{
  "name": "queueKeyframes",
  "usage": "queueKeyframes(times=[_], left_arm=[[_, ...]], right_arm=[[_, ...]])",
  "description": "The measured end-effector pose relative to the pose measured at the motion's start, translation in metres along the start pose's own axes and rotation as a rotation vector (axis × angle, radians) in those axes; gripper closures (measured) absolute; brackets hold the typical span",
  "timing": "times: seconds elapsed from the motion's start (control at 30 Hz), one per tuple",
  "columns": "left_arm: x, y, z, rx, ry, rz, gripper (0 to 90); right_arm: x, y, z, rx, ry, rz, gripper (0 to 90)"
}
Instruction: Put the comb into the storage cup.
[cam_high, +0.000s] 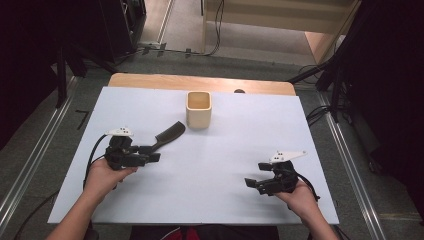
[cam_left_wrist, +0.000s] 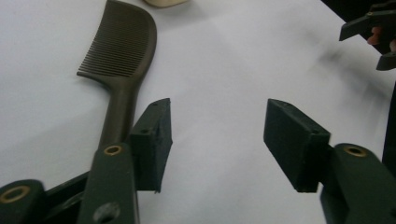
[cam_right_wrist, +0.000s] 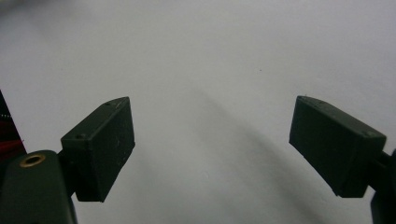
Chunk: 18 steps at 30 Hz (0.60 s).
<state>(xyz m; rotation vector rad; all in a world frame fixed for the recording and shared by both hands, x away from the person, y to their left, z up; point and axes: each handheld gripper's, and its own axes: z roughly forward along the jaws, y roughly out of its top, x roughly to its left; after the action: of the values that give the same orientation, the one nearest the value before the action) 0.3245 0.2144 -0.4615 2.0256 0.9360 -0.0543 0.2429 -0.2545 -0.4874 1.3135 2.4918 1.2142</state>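
- left gripper (cam_left_wrist: 217, 144) gapes empty just beside the comb (cam_left_wrist: 122, 60); closing askew could skid its handle
- right gripper (cam_right_wrist: 212, 144) gapes empty, well apart from the comb

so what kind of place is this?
Probably a lab recording bay, not a home: a white-topped table ringed by metal floor rails, loose cables, and a staged comb and wooden cup.

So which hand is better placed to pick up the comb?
Left. The left gripper sits right by the comb handle, jaws open; the right gripper is far across the table.
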Motion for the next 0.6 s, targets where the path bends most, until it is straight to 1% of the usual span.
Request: queueKeyframes(times=[0.03, 0.13, 0.17, 0.2, 0.27, 0.37, 0.43, 0.5, 0.57, 0.6], left_arm=[[0.0, 0.0, 0.0, 0.0, 0.0, 0.0, 40.4], [-0.007, -0.005, -0.003, -0.01, 0.0, 0.035, 37.8], [-0.007, -0.005, -0.003, -0.01, 0.0, 0.035, 37.0], [-0.01, -0.009, -0.005, -0.011, -0.003, 0.052, 36.7], [-0.012, -0.012, -0.007, -0.02, -0.011, 0.058, 35.3], [-0.015, -0.016, -0.01, -0.035, -0.027, 0.054, 34.6], [-0.016, -0.018, -0.012, -0.044, -0.043, 0.042, 32.4], [-0.017, -0.02, -0.015, -0.049, -0.049, 0.042, 32.2], [-0.017, -0.022, -0.017, -0.058, -0.062, 0.041, 30.0], [-0.018, -0.023, -0.018, -0.06, -0.069, 0.034, 30.0]], right_arm=[[0.0, 0.0, 0.0, 0.0, 0.0, 0.001, 12.4], [0.0, 0.0, 0.0, 0.0, 0.001, -0.002, 12.4], [0.0, 0.0, 0.0, 0.0, 0.001, -0.002, 12.4], [0.0, 0.0, 0.0, 0.0, 0.002, -0.003, 12.4], [0.0, 0.0, 0.0, 0.002, 0.003, -0.004, 12.4], [0.0, 0.0, 0.001, 0.002, 0.001, -0.01, 12.4], [0.0, 0.0, 0.0, 0.002, 0.001, -0.009, 12.4], [0.0, 0.0, 0.0, 0.002, 0.002, -0.007, 12.4], [0.0, 0.0, 0.0, 0.001, 0.002, -0.008, 12.4], [0.0, 0.0, 0.0, 0.002, 0.002, -0.009, 12.4]])
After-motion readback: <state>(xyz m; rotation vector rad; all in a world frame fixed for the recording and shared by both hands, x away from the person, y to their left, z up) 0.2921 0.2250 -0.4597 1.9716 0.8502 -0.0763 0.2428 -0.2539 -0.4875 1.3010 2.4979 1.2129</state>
